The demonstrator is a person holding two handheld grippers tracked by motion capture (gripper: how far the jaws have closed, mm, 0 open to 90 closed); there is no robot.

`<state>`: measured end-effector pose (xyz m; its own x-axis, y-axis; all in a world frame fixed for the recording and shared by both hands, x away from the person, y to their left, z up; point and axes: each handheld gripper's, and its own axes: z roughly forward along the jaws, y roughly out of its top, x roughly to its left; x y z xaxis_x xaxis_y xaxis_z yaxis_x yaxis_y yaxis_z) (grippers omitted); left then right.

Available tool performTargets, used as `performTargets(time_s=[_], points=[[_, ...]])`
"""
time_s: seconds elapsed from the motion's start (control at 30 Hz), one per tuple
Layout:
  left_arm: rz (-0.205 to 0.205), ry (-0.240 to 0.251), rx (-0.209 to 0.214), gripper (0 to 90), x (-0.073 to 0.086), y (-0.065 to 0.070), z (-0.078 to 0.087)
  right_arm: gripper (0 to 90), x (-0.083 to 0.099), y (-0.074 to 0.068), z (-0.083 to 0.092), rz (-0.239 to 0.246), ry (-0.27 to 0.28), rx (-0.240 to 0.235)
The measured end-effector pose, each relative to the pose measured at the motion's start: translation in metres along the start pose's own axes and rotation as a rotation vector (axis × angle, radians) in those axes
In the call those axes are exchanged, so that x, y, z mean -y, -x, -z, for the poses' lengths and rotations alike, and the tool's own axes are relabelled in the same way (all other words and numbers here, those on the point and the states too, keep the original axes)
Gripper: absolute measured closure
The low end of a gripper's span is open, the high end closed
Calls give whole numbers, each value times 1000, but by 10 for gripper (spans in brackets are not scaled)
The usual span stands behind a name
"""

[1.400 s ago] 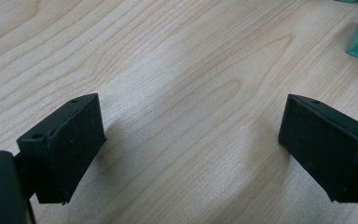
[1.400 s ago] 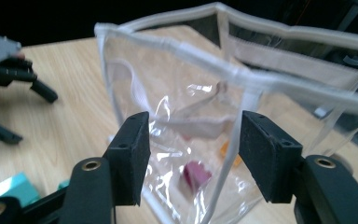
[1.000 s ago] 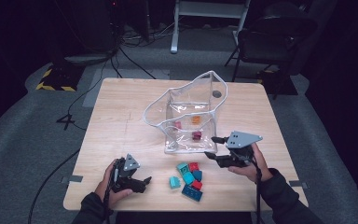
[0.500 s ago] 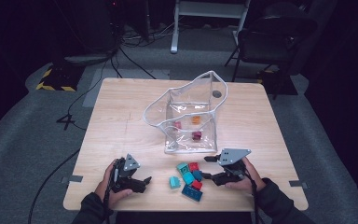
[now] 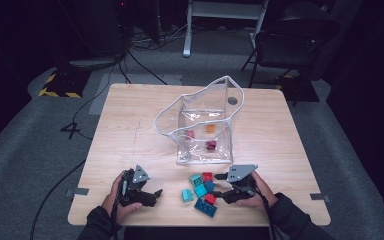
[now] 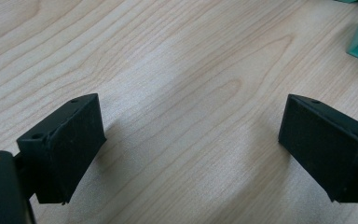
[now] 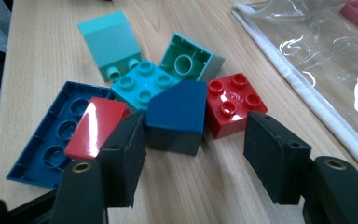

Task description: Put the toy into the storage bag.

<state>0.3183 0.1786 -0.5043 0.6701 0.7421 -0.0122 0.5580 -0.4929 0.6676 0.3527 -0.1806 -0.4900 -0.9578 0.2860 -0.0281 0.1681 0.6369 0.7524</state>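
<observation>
Right gripper view: the right gripper (image 7: 193, 158), jaws apart, flanks a dark blue block (image 7: 176, 116) without clamping, beside the clear bag (image 7: 307, 70); the left gripper (image 6: 191, 149) gapes over bare table (image 6: 177, 56).

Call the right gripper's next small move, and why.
Probably ease forward and close on the dark blue block. The right gripper is open and low at the pile, and that block sits just ahead of the gap, by one pad, not yet gripped.
</observation>
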Motion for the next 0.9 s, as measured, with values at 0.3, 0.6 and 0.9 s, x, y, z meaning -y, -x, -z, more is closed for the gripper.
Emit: performTargets(time_s=[0.3, 0.6, 0.9], points=[[0, 0, 1, 71, 0, 0, 0, 505, 0, -4, -9, 0, -7, 7], [1, 2, 1, 70, 0, 0, 0, 475, -5, -7, -13, -6, -7, 23], [0, 0, 1, 70, 0, 0, 0, 628, -5, -6, -18, -20, -13, 56]])
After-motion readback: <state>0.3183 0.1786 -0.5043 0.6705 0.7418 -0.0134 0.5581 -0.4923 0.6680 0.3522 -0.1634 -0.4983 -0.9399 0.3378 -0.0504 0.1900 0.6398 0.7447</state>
